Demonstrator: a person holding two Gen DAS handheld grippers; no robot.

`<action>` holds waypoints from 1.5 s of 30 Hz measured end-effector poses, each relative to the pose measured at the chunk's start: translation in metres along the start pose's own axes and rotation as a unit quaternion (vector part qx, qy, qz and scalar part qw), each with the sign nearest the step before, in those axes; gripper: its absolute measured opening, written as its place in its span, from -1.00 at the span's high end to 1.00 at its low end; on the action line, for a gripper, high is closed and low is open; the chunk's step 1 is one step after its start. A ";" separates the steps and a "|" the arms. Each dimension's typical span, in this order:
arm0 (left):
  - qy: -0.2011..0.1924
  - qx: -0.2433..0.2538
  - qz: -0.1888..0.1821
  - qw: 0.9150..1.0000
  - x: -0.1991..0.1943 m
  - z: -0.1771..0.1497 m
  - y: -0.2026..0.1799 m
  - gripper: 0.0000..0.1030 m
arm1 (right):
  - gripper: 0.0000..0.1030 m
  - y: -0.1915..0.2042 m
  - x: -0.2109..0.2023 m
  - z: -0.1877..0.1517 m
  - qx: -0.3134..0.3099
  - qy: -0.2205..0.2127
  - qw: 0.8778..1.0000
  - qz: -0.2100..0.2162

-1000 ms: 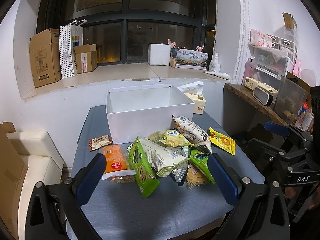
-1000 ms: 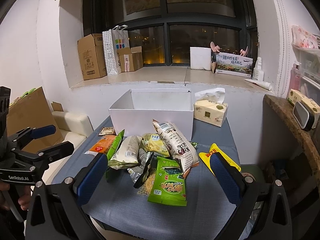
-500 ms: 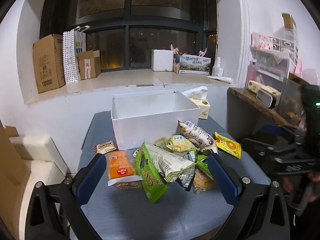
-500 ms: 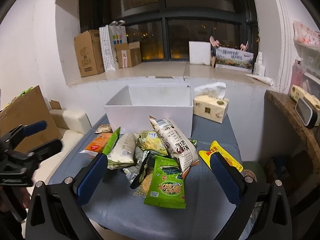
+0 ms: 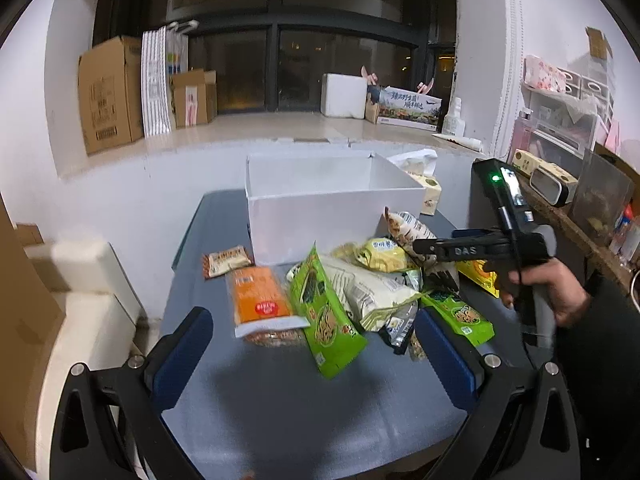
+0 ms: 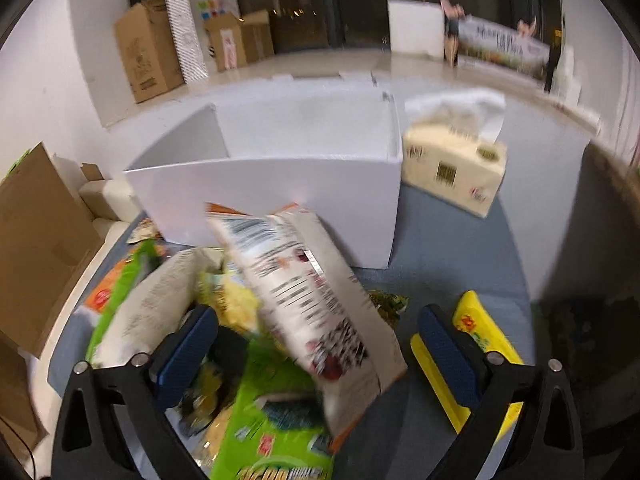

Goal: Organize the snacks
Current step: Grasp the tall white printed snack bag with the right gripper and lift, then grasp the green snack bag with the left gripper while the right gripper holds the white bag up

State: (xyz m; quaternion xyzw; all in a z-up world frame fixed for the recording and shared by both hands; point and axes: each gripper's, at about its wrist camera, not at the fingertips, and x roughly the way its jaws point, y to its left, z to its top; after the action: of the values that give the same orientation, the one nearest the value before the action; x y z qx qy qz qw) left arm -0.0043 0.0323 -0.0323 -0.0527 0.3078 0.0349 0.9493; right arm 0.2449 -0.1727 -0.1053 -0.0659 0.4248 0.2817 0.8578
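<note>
Now the right hand-held gripper [image 6: 316, 356] hangs low over the snack pile, fingers spread wide with nothing between them, and the tall white snack bag [image 6: 316, 300] leans up between the blue pads; in the left view this gripper [image 5: 424, 248] reaches over the pile from the right. The pile lies just in front of the white box [image 5: 332, 216], which looks empty from here. To do this step well, I judge the fingers should straddle the white bag near its middle and close gently, since a puffed packet may slip or crush, then lift it clear of the green packet [image 6: 276, 432] under it before carrying it over the box's front wall. The left hand-held gripper [image 5: 316, 352] hovers nearer than the pile, also spread and empty, with the orange packet [image 5: 260, 300] in front of the box's left corner. The table [image 5: 280, 412] has a blue-grey cloth; a tissue pack [image 6: 452, 172] sits right of the box, and behind it a window ledge carries cardboard boxes [image 5: 108, 92]
</note>
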 end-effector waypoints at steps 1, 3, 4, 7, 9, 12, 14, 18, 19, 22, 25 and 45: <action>0.002 -0.005 -0.005 1.000 0.001 -0.001 0.002 -1.00 | -0.63 -0.001 0.003 0.001 0.001 0.006 1.000 0.006; 0.008 -0.011 -0.012 1.000 0.004 -0.003 0.003 -1.00 | -0.45 -0.001 0.011 0.000 0.000 0.021 1.000 0.018; 0.009 -0.013 -0.014 1.000 0.006 -0.003 0.004 -1.00 | -0.44 0.002 0.012 -0.001 -0.011 0.020 1.000 0.015; 0.012 -0.026 -0.024 0.999 0.010 -0.004 0.006 -1.00 | -0.14 0.008 0.008 -0.004 -0.037 0.018 0.999 0.004; 0.015 -0.036 -0.031 0.999 0.012 -0.004 0.008 -1.00 | 0.06 0.011 0.000 -0.006 -0.049 0.011 0.999 -0.004; 0.021 -0.044 -0.032 0.998 0.018 -0.003 0.011 -1.00 | 0.22 0.017 -0.014 -0.011 -0.064 -0.004 0.998 -0.006; 0.026 -0.046 -0.036 0.998 0.021 -0.003 0.011 -1.00 | 0.22 0.022 -0.026 -0.013 -0.074 -0.018 0.997 -0.011; 0.032 -0.041 -0.040 0.998 0.028 0.000 0.007 -1.00 | 0.22 0.026 -0.051 -0.015 -0.069 -0.048 0.996 -0.006; 0.033 -0.041 -0.042 0.998 0.030 0.000 0.006 -1.00 | 0.22 0.026 -0.059 -0.015 -0.063 -0.058 0.996 -0.004; 0.039 -0.033 -0.048 0.998 0.042 0.004 0.000 -1.00 | 0.22 0.028 -0.081 -0.016 -0.045 -0.080 0.996 0.002; 0.055 -0.029 -0.049 0.997 0.060 0.007 -0.005 -1.00 | 0.22 0.030 -0.103 -0.023 -0.033 -0.099 0.994 0.013; 0.161 -0.014 0.018 0.987 0.172 0.013 0.004 0.40 | 0.22 0.035 -0.150 -0.074 0.001 -0.122 0.992 0.035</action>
State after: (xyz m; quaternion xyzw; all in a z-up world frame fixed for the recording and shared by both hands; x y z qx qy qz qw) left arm 0.1415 0.0439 -0.1232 -0.0657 0.4571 0.0471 0.8858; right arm 0.1032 -0.2334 -0.0328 -0.0151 0.3196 0.3168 0.8929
